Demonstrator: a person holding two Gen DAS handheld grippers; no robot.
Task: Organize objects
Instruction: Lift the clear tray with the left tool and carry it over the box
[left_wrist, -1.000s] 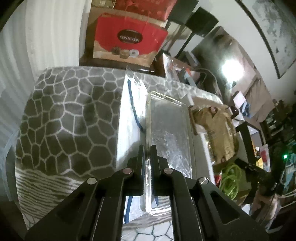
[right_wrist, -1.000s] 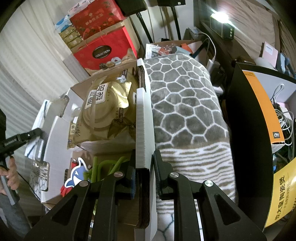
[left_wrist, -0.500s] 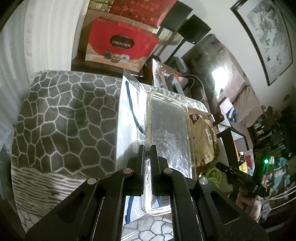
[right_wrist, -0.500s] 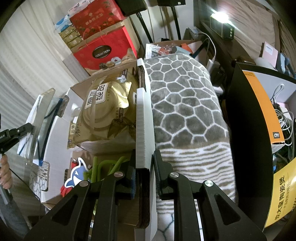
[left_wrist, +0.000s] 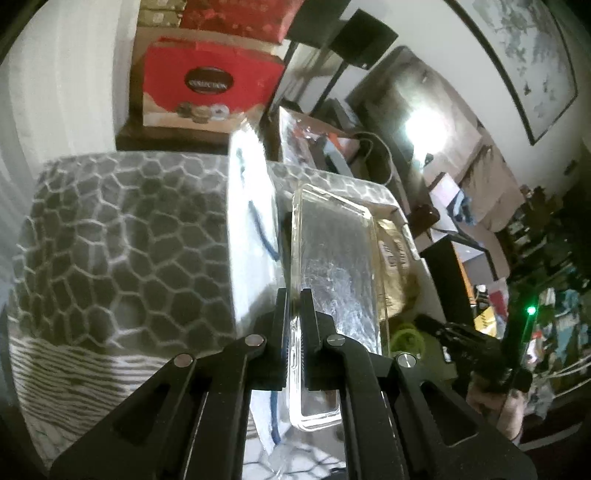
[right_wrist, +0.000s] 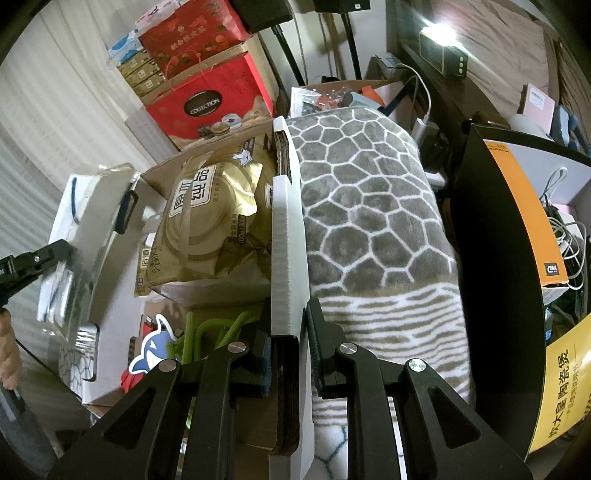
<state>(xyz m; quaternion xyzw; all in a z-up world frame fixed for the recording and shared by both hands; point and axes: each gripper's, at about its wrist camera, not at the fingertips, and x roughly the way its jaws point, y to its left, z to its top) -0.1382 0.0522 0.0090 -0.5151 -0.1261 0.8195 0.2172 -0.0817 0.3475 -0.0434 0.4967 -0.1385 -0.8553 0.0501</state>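
Observation:
My left gripper (left_wrist: 294, 295) is shut on a clear phone case in a clear plastic sleeve (left_wrist: 332, 266), held upright above the left wall (left_wrist: 247, 229) of a white cardboard box. The case also shows at the left of the right wrist view (right_wrist: 92, 236), with the left gripper (right_wrist: 33, 262) below it. My right gripper (right_wrist: 288, 314) is shut on the box's right flap (right_wrist: 288, 236). Inside the box lie a gold snack bag (right_wrist: 214, 221), green cord (right_wrist: 210, 332) and a blue shark sticker (right_wrist: 151, 350).
A grey honeycomb-pattern blanket (right_wrist: 369, 214) covers the surface around the box. Red gift boxes (right_wrist: 207, 103) stand behind. A black and orange box (right_wrist: 517, 229) stands at the right, with cables and a lit lamp (right_wrist: 439, 33) beyond.
The left gripper has carried the phone case right and tilted it, closer over the box's left wall. The right gripper still grips the flap and has not moved.

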